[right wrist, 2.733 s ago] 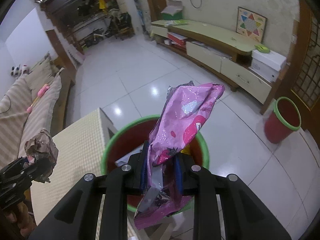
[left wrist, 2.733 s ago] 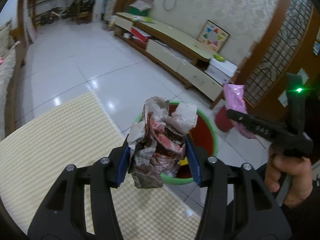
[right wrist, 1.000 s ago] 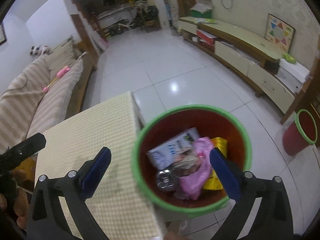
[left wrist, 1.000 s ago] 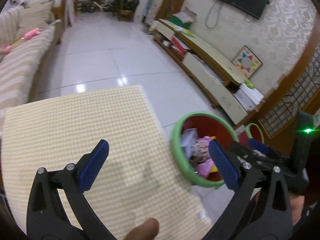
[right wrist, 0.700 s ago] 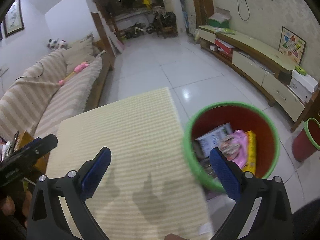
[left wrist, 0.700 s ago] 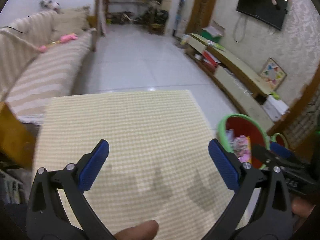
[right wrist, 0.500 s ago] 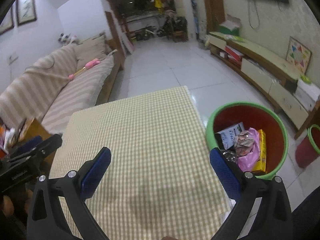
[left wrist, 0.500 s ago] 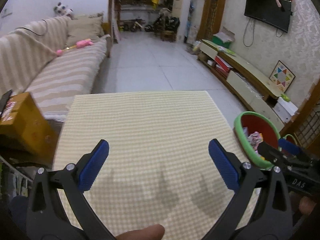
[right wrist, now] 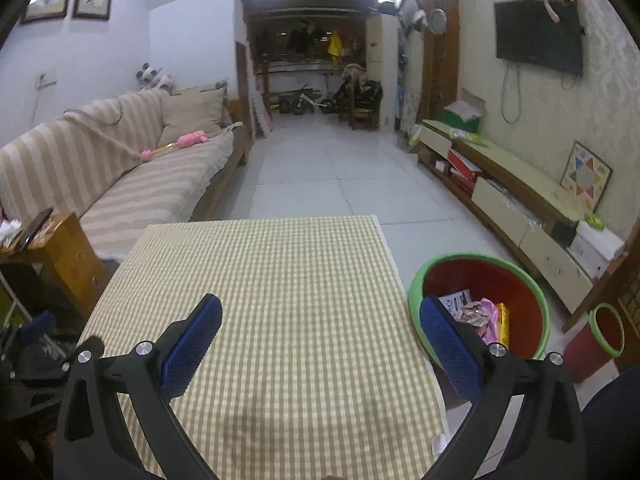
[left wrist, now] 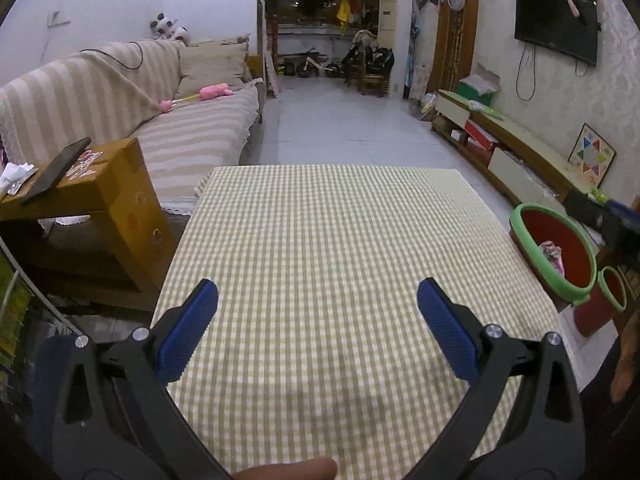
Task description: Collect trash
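The checked tablecloth (left wrist: 320, 240) lies bare, while the red bin (right wrist: 480, 280) (green-rimmed) stands just off its right edge.

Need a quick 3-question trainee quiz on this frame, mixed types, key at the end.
1. True or false: the left gripper holds trash.
2. Where is the pink wrapper? A) on the table B) in the big bin C) on the sofa
3. Fill in: the tablecloth has a ___ pattern.

Key: 1 false, both it and the right gripper are open and empty; 2 B, in the big bin beside the table; 3 checked.
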A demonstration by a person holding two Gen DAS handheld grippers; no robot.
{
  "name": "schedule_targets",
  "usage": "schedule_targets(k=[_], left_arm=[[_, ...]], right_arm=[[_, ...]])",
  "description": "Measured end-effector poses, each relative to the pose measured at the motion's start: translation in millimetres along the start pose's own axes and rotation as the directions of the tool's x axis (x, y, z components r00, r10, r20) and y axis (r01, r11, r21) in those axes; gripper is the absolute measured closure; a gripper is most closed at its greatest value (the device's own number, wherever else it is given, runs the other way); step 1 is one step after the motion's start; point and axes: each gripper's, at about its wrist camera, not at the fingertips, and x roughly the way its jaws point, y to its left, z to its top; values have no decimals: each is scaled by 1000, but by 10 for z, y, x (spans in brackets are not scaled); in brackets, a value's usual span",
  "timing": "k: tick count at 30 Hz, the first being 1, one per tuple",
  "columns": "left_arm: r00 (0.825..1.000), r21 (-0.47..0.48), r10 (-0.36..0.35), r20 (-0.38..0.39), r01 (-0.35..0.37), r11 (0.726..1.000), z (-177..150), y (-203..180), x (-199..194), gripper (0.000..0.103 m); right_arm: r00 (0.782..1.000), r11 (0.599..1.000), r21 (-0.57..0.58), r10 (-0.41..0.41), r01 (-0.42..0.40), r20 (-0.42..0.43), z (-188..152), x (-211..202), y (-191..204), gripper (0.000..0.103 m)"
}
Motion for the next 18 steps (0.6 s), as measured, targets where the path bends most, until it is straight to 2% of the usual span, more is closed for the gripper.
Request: schedule_targets(k=[4,8,18], left_arm=[[999,-44,19,46,-17,999,28,137,-63,5],[999,-46,23,47,-20,999,2,158,-46,5],[999,-23,8,51,-7,1000,-73,163,-61,5]], right_arm=[[999,998,-38,47,-47,21,-53,-43,131,7],[997,996,-53,68,-66,31,-88,-57,201,7],[998,997,-48,57,-56,19,-153,-40,275,7]])
